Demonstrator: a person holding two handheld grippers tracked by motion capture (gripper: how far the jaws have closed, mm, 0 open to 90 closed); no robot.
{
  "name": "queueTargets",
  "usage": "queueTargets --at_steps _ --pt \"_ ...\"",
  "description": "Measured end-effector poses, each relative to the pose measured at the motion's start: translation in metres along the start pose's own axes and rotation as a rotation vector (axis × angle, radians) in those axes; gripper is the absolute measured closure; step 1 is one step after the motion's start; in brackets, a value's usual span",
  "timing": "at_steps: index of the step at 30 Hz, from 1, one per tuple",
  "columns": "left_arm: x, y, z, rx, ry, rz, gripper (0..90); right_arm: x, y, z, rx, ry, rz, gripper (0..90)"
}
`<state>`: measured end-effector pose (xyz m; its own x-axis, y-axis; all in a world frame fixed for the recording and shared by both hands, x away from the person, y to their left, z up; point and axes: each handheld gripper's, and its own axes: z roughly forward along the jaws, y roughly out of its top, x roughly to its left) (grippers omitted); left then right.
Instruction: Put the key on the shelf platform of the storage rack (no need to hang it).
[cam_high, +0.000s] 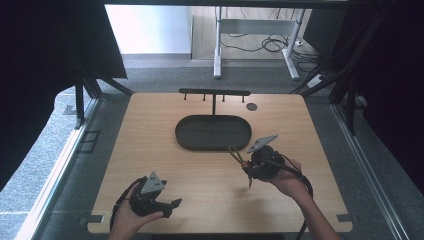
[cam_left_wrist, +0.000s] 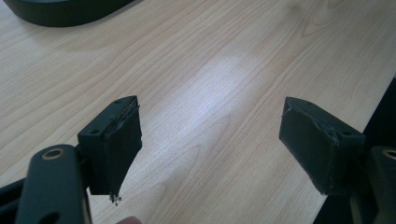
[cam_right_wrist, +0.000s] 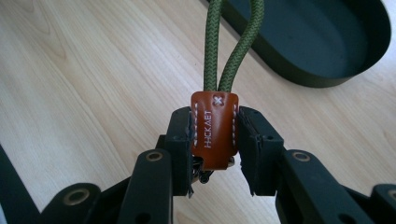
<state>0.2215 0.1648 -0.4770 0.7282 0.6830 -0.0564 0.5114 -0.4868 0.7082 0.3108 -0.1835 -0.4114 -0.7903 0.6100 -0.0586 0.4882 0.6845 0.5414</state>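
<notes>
The pale wooden surface carries a dark oval tray toward its far edge, with a black peg rack standing just behind it. The left gripper hovers near the near-left corner, jaws spread wide with nothing between them. The right gripper, raised near the tray's right end, has its jaws clamped on the brown leather tab of a green cord loop. The hold is on the smooth tab alone, so the piece could slide or twist out; what hangs beneath the tab cannot be made out.
</notes>
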Motion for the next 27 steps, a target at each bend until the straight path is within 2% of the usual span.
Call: queueTargets --at_steps 27 --pt "0.000 0.000 0.001 0.003 -0.001 0.009 21.6 -0.010 0.024 -0.007 -0.029 -0.001 0.004 67.2"
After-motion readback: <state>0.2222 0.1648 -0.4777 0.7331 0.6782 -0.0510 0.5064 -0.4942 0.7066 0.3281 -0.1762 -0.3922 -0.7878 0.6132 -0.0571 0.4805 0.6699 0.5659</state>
